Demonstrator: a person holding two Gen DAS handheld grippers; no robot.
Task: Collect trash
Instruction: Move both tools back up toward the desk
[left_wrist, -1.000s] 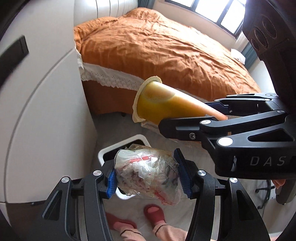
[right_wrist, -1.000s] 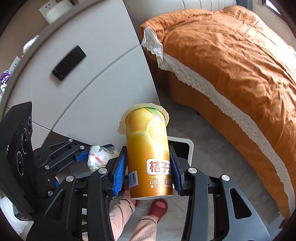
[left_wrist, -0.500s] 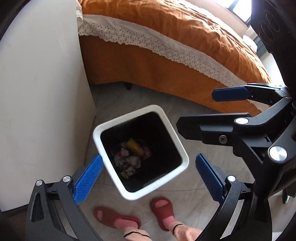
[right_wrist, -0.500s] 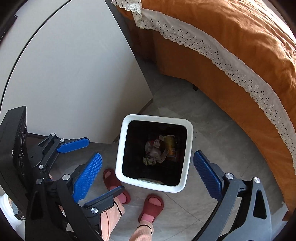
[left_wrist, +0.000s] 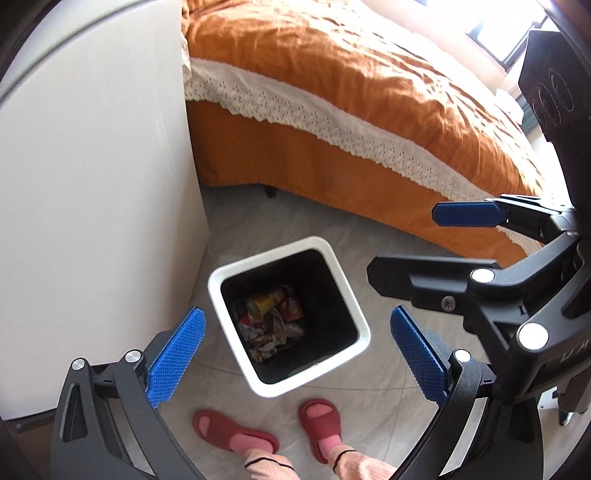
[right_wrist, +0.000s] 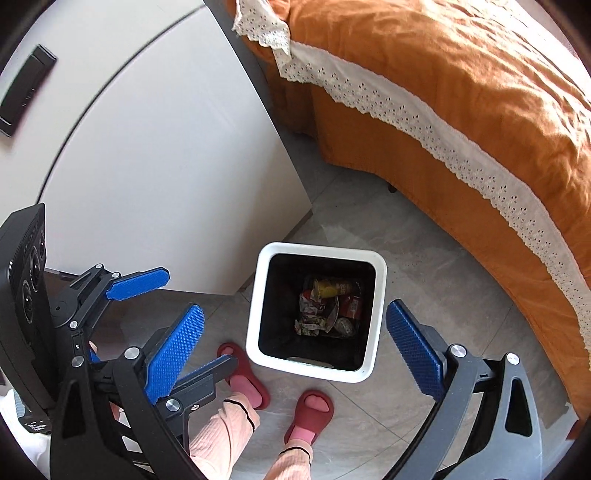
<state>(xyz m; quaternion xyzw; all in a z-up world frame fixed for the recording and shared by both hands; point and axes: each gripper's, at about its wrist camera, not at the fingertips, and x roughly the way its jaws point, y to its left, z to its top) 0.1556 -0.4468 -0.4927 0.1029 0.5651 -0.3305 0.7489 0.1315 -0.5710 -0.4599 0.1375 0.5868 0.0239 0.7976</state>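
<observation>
left gripper (left_wrist: 295, 354), lower frame: we see jaws spread wide, empty, its crumpled bag no longer between them | bin (left_wrist: 343, 273), centre: juice cup (left_wrist: 264, 301) and wrappers lie inside | right gripper (right_wrist: 295, 343): likewise wide, empty, cup released | we judge both drops done.

1. A white square bin (left_wrist: 347, 291) with a black inside stood upright on the grey floor.
2. Crumpled wrappers (left_wrist: 271, 330) and a tipped orange cup (left_wrist: 264, 302) lay at its bottom.
</observation>
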